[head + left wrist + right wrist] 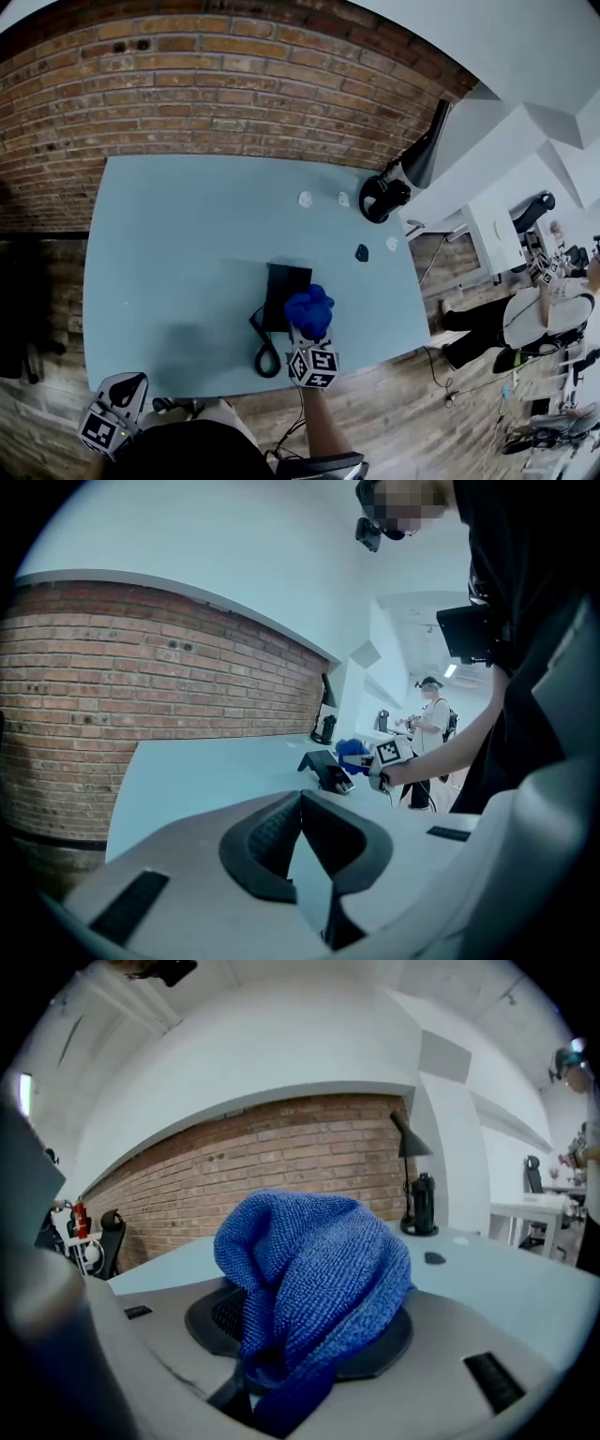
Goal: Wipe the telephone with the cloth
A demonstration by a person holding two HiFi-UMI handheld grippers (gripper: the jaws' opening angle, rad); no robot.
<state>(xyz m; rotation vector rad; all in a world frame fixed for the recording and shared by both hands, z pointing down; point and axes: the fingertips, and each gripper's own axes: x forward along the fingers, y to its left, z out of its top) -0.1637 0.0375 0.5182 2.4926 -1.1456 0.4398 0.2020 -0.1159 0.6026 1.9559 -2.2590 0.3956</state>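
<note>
Right gripper [309,339]: jaws clamped on the blue cloth [309,307]. In the right gripper view the cloth is bunched up over both jaws and hides the tips.

Left gripper [300,801]: jaw tips meet with nothing between them. It's held off the table's front-left corner, not over the surface.

Telephone [284,291]: black, lying on the light blue table [187,244] near the front edge, a bit right of centre. Its coiled cord [266,354] loops toward the front edge, just left of the right gripper's marker cube.

The cloth sits at the phone's right side, overlapping it in the head view. Looks like contact, but neither the head view nor the left gripper view is clear enough to confirm.

Rest of the table:
- Black desk lamp [398,183] at the far-right corner.
- A few small white bits [306,199] near the far edge beside the lamp, too small to identify.
- One small dark piece [362,252] near the right edge.

Brick wall [234,84] runs along the table's far edge.
</note>
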